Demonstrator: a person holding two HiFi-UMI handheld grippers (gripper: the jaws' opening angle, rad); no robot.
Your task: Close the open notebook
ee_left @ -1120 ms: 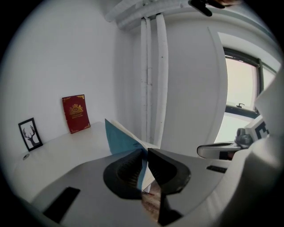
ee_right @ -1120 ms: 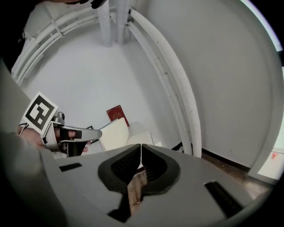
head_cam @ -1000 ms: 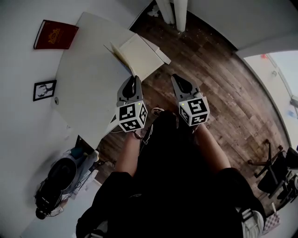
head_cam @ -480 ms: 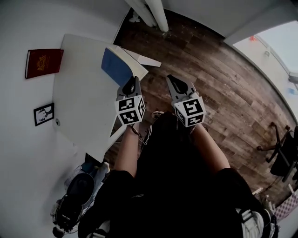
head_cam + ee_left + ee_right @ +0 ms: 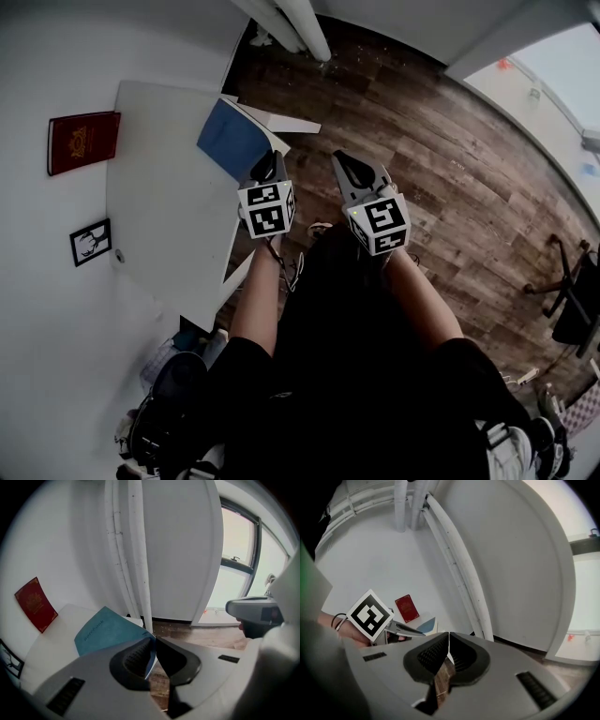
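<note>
The notebook (image 5: 231, 141) lies at the far right edge of the white table (image 5: 159, 211), its blue cover (image 5: 105, 631) face up and tilted over the white pages (image 5: 286, 122). My left gripper (image 5: 267, 164) is shut on the cover's near corner; in the left gripper view the blue edge runs between the pads (image 5: 153, 643). My right gripper (image 5: 341, 161) hangs over the wooden floor to the right of the table, apart from the notebook. It is shut (image 5: 448, 638) with nothing in it. The notebook (image 5: 427, 626) shows small behind the left gripper in the right gripper view.
A red booklet (image 5: 84, 141) and a small framed picture (image 5: 91, 242) are on the white surface left of the table. White pipes (image 5: 298, 23) stand behind the table. Wooden floor (image 5: 431, 150) spreads to the right, with a chair (image 5: 570, 300) at the far right.
The notebook showed open cream pages; the left gripper swung the blue cover up and over them and has come down with it. The right gripper drifted only slightly.
</note>
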